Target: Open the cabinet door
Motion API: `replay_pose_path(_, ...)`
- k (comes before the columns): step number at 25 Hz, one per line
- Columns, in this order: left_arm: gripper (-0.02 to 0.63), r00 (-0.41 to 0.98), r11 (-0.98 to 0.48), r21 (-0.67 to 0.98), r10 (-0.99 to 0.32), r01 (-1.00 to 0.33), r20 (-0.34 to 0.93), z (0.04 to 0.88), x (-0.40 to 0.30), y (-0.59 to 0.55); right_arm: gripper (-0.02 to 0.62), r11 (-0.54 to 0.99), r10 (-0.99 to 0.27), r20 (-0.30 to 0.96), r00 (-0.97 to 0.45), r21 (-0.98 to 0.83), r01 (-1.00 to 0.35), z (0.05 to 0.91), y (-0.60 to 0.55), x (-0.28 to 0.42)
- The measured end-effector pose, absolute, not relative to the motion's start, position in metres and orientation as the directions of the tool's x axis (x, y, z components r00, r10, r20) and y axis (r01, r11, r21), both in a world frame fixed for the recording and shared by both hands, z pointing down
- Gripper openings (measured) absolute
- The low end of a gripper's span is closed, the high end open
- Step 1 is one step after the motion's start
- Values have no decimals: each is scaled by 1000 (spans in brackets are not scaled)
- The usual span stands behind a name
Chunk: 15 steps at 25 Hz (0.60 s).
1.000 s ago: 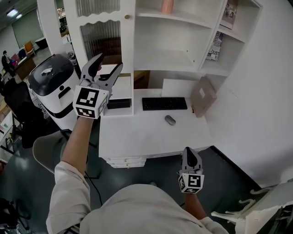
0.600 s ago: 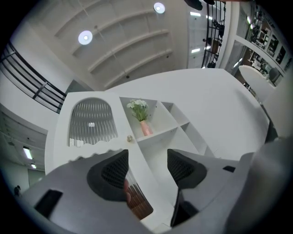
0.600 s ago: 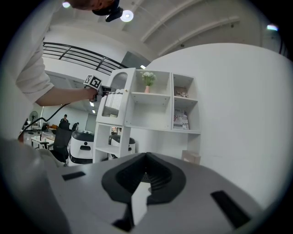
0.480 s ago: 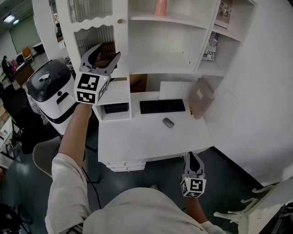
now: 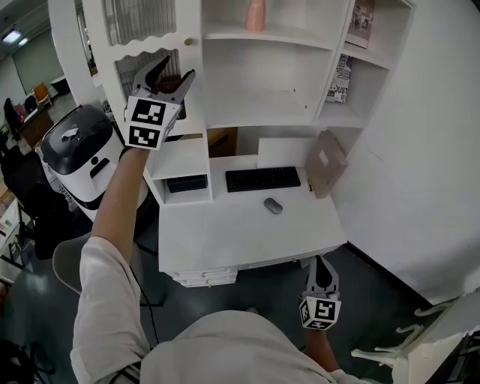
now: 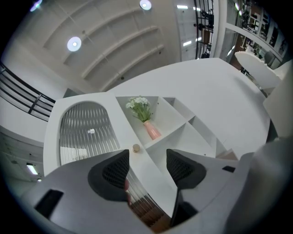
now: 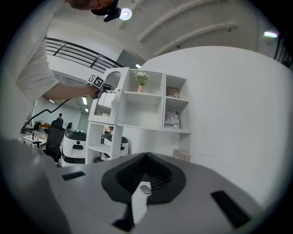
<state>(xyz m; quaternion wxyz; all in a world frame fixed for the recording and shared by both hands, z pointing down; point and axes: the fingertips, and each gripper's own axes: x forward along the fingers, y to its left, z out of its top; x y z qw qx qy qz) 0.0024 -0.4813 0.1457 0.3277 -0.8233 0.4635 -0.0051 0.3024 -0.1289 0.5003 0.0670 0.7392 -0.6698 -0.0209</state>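
The white cabinet door with ribbed glass is closed at the shelf unit's upper left, and its small round knob sits on the right stile. My left gripper is raised just below the knob, open. Its jaws have just been closing slightly, with nothing between them. In the left gripper view the knob shows just beyond the tips of the left gripper, beside the door. My right gripper hangs low in front of the desk, shut and empty. The right gripper faces the shelf unit from afar.
The white desk carries a keyboard, a mouse and a leaning brown box. A pink vase stands on the top shelf. A black-topped white machine and a chair are at the left.
My left gripper has risen and moved nearer to the door's knob. The right gripper has drifted slightly lower in the head view.
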Motion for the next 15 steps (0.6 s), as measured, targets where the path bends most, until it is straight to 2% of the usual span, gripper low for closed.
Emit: replay_pose_path(15,245,541,-303,-600,-799,-740,-263,122,19,-533,3,-182,-979,66,191,124,-976,503,-115,333)
